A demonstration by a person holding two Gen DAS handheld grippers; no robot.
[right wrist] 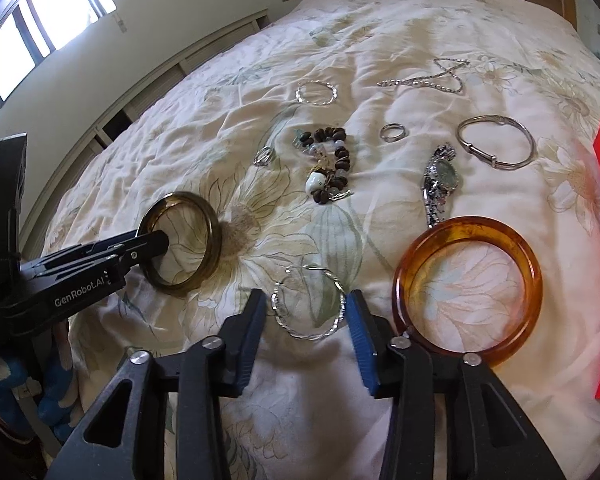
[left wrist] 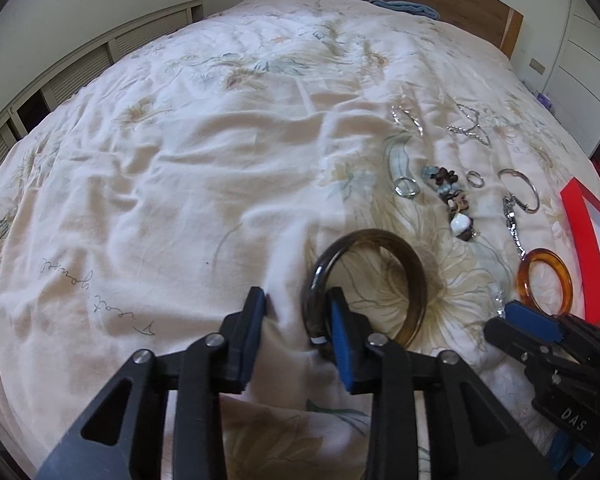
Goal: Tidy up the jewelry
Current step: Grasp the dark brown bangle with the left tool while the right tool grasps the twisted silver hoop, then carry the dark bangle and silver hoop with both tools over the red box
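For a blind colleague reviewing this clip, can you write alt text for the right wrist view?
The right tongs straddle a thin silver hoop on a floral bedspread, beside an amber bangle. Left, the other tongs reach a dark olive bangle; beads, rings, a watch lie beyond.

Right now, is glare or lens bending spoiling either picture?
Left wrist view: even daylight, no glare, bed bulging from the fisheye, dark corners. Right wrist view: window blown out white at upper left, same bulge; amber bangle still sharp.
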